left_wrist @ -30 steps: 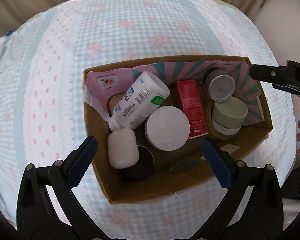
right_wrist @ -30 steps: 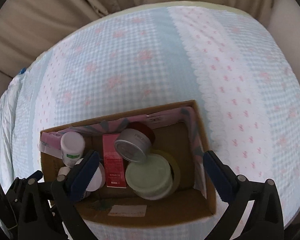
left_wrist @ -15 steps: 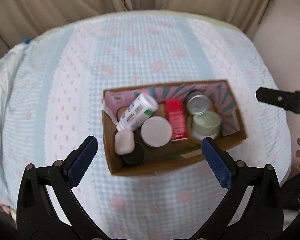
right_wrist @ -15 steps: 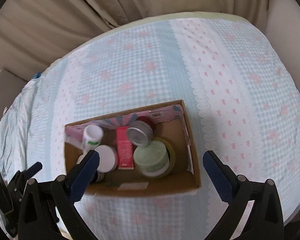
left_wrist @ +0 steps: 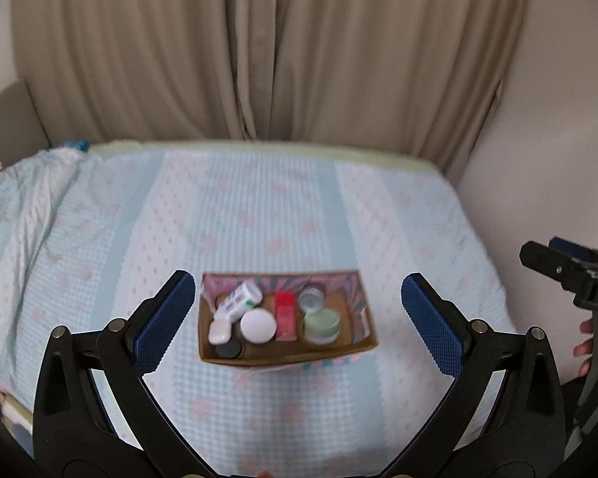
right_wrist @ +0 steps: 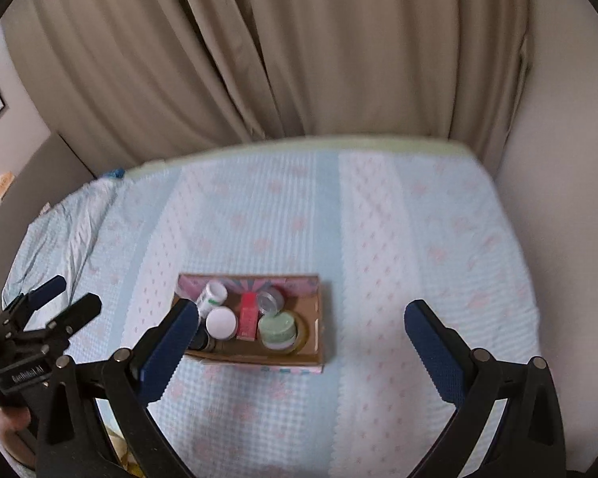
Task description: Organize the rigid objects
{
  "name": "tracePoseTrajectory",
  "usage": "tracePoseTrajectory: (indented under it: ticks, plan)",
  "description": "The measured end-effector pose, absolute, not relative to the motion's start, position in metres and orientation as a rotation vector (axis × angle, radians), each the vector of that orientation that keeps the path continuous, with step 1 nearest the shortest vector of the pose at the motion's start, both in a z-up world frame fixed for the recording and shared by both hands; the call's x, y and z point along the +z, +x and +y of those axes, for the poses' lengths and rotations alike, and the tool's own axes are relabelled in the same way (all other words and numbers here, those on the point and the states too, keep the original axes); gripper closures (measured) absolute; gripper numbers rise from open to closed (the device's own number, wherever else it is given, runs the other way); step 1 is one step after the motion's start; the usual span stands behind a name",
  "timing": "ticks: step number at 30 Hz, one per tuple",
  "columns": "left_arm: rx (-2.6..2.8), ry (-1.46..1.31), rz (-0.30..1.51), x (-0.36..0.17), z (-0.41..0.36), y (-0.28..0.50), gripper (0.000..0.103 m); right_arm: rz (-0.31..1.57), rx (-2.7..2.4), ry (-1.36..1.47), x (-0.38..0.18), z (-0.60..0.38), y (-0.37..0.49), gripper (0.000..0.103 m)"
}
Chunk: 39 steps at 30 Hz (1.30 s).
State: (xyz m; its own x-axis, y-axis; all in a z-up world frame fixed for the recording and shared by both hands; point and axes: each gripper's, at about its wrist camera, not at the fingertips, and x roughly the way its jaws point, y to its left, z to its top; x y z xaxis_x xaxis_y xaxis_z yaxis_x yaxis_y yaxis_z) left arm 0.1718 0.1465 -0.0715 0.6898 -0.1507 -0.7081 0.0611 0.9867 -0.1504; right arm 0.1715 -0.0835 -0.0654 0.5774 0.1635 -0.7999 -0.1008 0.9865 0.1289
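Rectangular cardboard box is seen at centre on gingham quilted bedspread; round white lid, red carton, green jar are packed inside. Left gripper and right gripper are spread wide, empty, at 6 o'clock. Labels unreadable.

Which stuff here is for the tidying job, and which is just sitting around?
For the job: cardboard box, white bottle, white-lidded jar, red carton, silver-lidded jar, green jar, white case, dark jar.

Just there: bedspread, curtains.

Both wrist cameras look down from well above the bed, facing the curtain; each takes in the cardboard box.
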Motion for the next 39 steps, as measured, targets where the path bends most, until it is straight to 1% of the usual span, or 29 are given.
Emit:
tracePoseTrajectory:
  ticks: [4,9,20,39]
  plan:
    - [-0.112,-0.107,0.706,-0.034,0.138,0.140,0.000,0.816,0.127,0.062,-0.022,-0.096,0.139,0.000]
    - [-0.110,-0.076,0.654,-0.018,0.125,0.118,0.000,0.733,0.096,0.067,0.002,-0.102,0.110,0.000]
    - [-0.099,-0.009,0.568,-0.002,0.104,0.094,0.000,0.700,0.067,0.041,-0.001,-0.110,0.089,0.000]
    - [-0.098,-0.012,0.565,0.000,0.100,0.095,0.000,0.673,0.053,0.011,0.000,-0.113,0.097,0.000]
